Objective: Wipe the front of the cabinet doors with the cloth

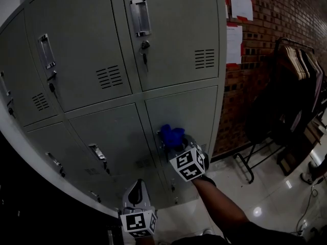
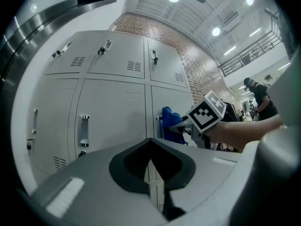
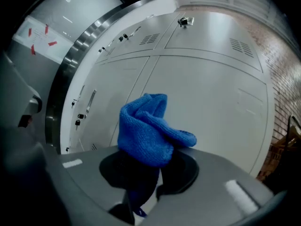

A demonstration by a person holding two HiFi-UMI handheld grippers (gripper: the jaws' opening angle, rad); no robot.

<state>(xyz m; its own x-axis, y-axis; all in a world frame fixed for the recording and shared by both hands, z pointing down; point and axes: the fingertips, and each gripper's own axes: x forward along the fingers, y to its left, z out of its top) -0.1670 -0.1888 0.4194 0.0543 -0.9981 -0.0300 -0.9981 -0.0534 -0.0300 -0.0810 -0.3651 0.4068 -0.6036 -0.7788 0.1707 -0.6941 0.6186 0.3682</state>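
**A:** Where is the cloth, and what holds it?

**B:** A blue knitted cloth (image 3: 146,128) is bunched in the right hand-held gripper (image 1: 172,143), just below the middle of the head view. The jaws are clamped on its lower folds, and a rounded wad stands out past their tips.

**A:** Is it on the cabinet doors?

**B:** It is up at the grey metal cabinet doors (image 1: 168,34), at the left edge of the lower right door (image 1: 189,108), just beside that door's handle (image 2: 158,126). It looks pressed to the metal, though I cannot tell for certain that it touches.

**A:** And the other tool?

**B:** The left hand-held gripper (image 1: 137,194) hangs at the bottom centre of the head view, well apart from the cloth. Its jaws are together with nothing between them.

**A:** How should the cloth handle?

**B:** My judgement is that it is light, soft and limp. It will flatten and drag under pressure rather than slide stiffly. The present hold seems right: grip low on the bunch, so the padded wad meets the door and not the hard jaw tips.

**A:** Anything to watch?

**B:** The door faces look smooth and hard, so the wipe itself should go easily. Loose knit could catch on the handle or on vent slots (image 1: 204,58) like those on the door above. A light grip might also let the cloth creep out — firm jaws seem wise.

**A:** What is around it?

**B:** A brick wall (image 1: 286,14) fills the upper right of the head view, with a clothes rack (image 1: 296,80) below it.
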